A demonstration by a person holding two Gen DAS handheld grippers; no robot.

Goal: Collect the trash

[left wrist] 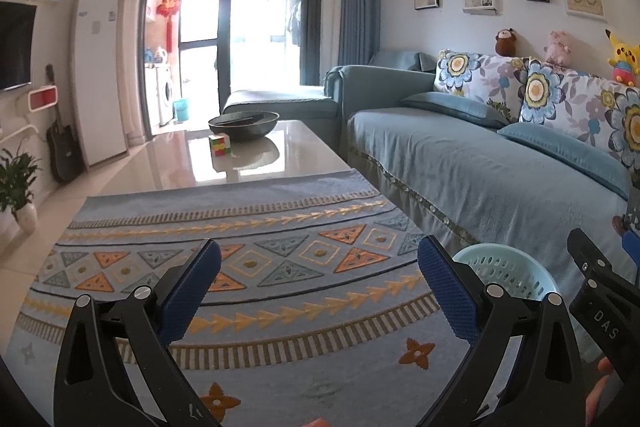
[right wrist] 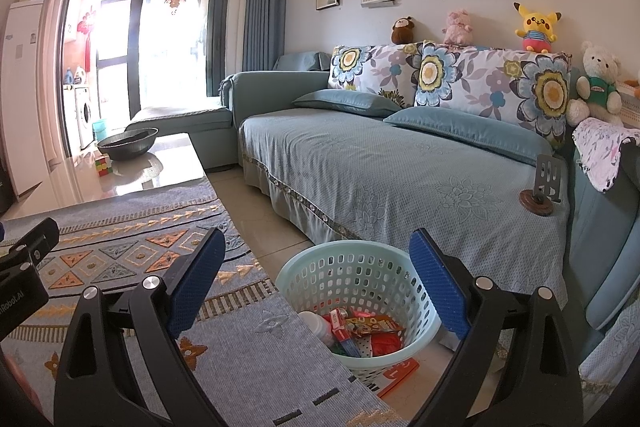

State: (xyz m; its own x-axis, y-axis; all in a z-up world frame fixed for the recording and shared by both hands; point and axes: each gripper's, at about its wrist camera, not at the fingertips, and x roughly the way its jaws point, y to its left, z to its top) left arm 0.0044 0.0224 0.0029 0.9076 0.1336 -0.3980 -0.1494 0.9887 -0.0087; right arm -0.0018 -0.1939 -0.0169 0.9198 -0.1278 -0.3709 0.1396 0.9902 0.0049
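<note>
The pale mint perforated plastic basket (right wrist: 360, 303) stands on the tiled floor just beyond my right gripper (right wrist: 316, 279), framed between its jaws and a little below them. Inside it lie red and yellow snack wrappers (right wrist: 370, 327) and a white cap-like piece I cannot identify; a flat orange printed card (right wrist: 400, 373) pokes out from under its base. From my left gripper (left wrist: 320, 287), the same basket sits just past the right-hand jaw, half hidden by it.

Both pairs of jaws are spread wide and carry nothing. I judge the collecting is well along or done: the patterned blue woven rug (left wrist: 240, 247) ahead of my left jaws shows no loose litter, and the trash in view is already in the basket. The basket seems set at the rug's edge, beside the sofa, so either hand can reach it without crossing over.

Outward from there, the teal-covered sofa (right wrist: 400, 179) runs off to the right of my right jaws, with floral cushions (right wrist: 480, 83) and soft toys along its back, and a small round wooden stand (right wrist: 538, 201) near its end. Far ahead of the left jaws, a glossy pale worktop (left wrist: 260, 155) carries a dark round bowl (left wrist: 244, 125) and a coloured puzzle cube (left wrist: 219, 145) beside it. Beyond is a glass balcony door (left wrist: 228, 35), bright with daylight.
</note>
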